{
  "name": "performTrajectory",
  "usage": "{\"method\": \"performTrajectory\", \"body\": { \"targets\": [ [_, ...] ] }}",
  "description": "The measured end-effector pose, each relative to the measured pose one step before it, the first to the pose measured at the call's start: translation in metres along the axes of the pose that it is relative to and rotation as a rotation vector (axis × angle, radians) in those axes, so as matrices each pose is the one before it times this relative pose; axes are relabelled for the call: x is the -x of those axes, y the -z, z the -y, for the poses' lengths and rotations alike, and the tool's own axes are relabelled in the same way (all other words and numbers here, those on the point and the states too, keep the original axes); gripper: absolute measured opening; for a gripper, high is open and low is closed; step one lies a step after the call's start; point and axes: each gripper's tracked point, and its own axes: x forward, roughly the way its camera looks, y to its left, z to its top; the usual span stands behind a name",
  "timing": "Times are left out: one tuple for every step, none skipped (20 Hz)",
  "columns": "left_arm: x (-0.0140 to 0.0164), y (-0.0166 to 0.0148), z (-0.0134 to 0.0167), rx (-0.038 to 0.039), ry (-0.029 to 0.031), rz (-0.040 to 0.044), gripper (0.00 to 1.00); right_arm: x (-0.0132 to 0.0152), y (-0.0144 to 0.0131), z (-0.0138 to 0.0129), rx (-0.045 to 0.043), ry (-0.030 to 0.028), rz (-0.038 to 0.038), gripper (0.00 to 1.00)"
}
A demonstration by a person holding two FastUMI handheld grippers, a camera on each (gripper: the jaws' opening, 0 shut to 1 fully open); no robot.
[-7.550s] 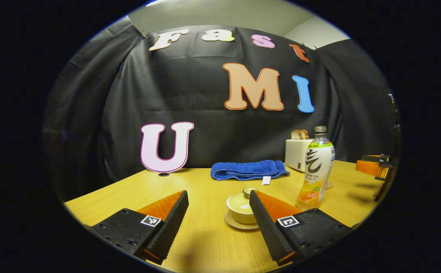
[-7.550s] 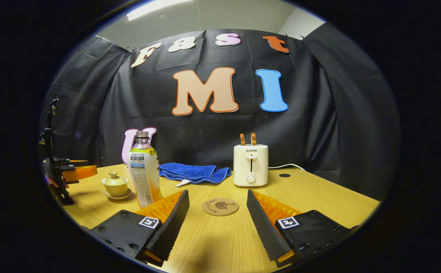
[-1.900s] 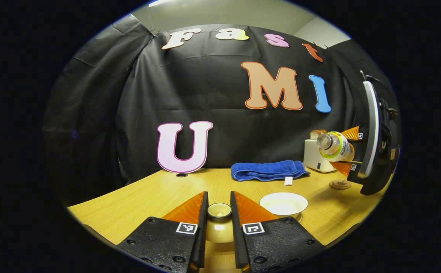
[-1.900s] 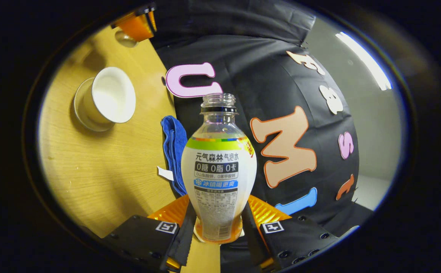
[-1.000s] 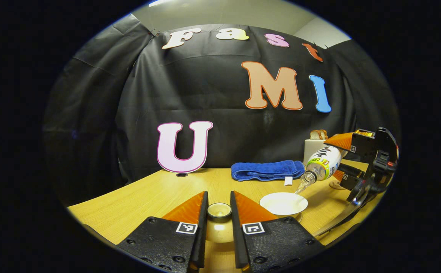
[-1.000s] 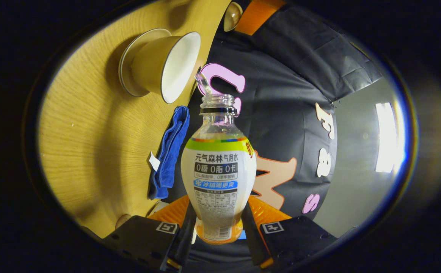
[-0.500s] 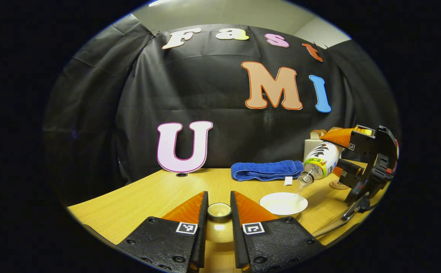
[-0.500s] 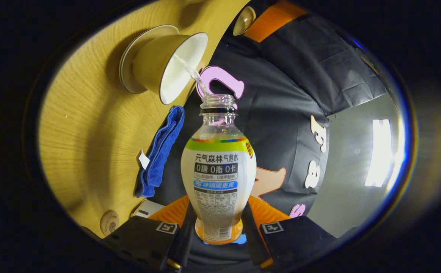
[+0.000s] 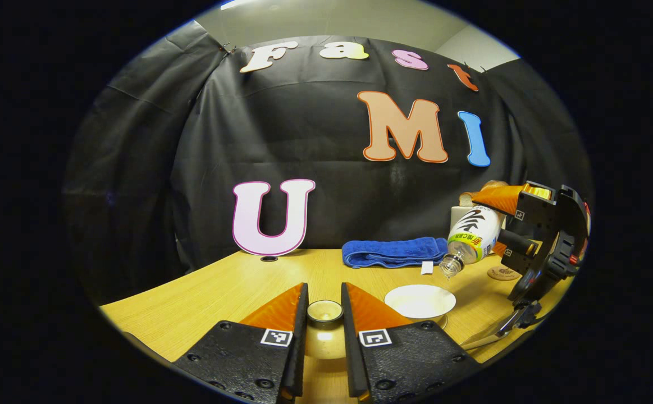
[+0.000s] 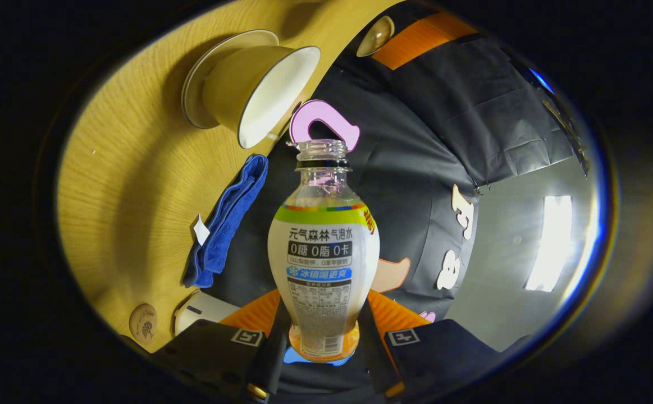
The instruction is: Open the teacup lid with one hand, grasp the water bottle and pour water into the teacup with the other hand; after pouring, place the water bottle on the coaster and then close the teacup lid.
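1. The right gripper (image 10: 320, 342) clamps the base of the water bottle (image 10: 323, 252), one finger pressed on each side. In the left gripper view the bottle hangs tilted, mouth down, just above the far rim of the teacup (image 9: 420, 301).
2. The left gripper (image 9: 324, 320) has both jaws closed on the knob of the teacup lid (image 9: 324, 312), holding it just beside the teacup, on the side away from the bottle.
3. Step in hand, as judged: the pour. No clear stream shows between the bottle mouth and the teacup, so the flow is either pausing or ending.
4. To pour well: keep the mouth over the middle of the bowl rather than its rim, tilt by small degrees, and right the bottle while it is over the teacup so that drips fall inside.
5. Teacup: open, standing upright on its saucer (image 10: 202, 84) on the table (image 9: 236, 286); its pale interior makes the water level impossible to read.
6. Water bottle: uncapped; the neck looks clear and the wrap hides whatever remains.
7. The coaster (image 9: 503, 273) lies bare beyond the teacup, near the toaster (image 10: 202, 317) and the blue towel (image 9: 393, 252).
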Motion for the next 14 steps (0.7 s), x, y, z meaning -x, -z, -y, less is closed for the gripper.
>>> {"method": "performTrajectory", "body": {
  "targets": [
    [-0.00016, 0.00084, -0.00008, -0.00014, -0.00004, -0.00028, 0.29, -0.00078, -0.00063, 0.0007, 0.0053, 0.00374, 0.00564, 0.64],
    [-0.00013, -0.00002, -0.00007, 0.00011, 0.00003, 0.00031, 0.28, 0.00007, -0.00098, -0.0001, -0.00207, -0.00145, -0.00123, 0.64],
    [0.00012, -0.00041, 0.00002, -0.00005, -0.00002, -0.00004, 0.29, 0.00083, 0.00071, -0.0028, -0.02057, -0.0151, -0.00656, 0.64],
    [-0.00017, 0.00069, 0.00001, 0.00003, 0.0001, 0.00008, 0.29, 0.0014, 0.00183, -0.00594, -0.04628, -0.03256, -0.01269, 0.64],
    [-0.00014, -0.00039, -0.00012, -0.00013, -0.00009, -0.00019, 0.29, 0.00031, 0.00059, -0.00649, -0.05208, -0.03229, -0.01045, 0.65],
    [0.00019, -0.00006, 0.00005, 0.00003, -0.00001, 0.00004, 0.29, 0.00119, 0.00108, -0.00487, -0.05473, -0.02456, -0.00952, 0.65],
    [0.0002, -0.00028, 0.00002, -0.00006, -0.00002, 0.0, 0.29, 0.00028, 0.00017, -0.00642, -0.05699, -0.02439, -0.00433, 0.65],
    [0.0, 0.00051, 0.00012, -0.00007, -0.00013, -0.00011, 0.29, 0.00041, 0.0005, -0.00524, -0.05557, -0.02227, -0.00629, 0.65],
    [-0.00013, -0.00017, 0.0, 0.00014, 0.00005, 0.00017, 0.29, 0.00105, 0.00024, -0.0066, -0.0573, -0.02643, -0.00625, 0.65],
    [-0.00002, 0.00018, -0.00021, -0.00008, 0.00003, 0.0, 0.29, 0.00191, 0.00025, -0.00733, -0.05965, -0.03008, -0.00855, 0.65],
    [-0.00017, -0.00027, 0.00004, 0.00002, 0.00002, 0.00005, 0.29, 0.00149, 0.00018, -0.00518, -0.05695, -0.02836, -0.01145, 0.65],
    [0.00004, 0.00045, 0.00001, 0.00005, 0.0001, -0.00002, 0.29, 0.00378, 0.00034, -0.00516, -0.06996, -0.0328, -0.01538, 0.66],
    [0.00002, -0.00018, -0.00002, -0.00019, 0.00007, -0.00007, 0.29, 0.00271, 0.00311, -0.00233, -0.08976, -0.04053, -0.02133, 0.66],
    [0.00003, -0.0009, 0.00006, 0.00003, -0.00017, 0.00013, 0.29, 0.00525, 0.00362, -0.0036, -0.09565, -0.04051, -0.0252, 0.63]
  ]
}}
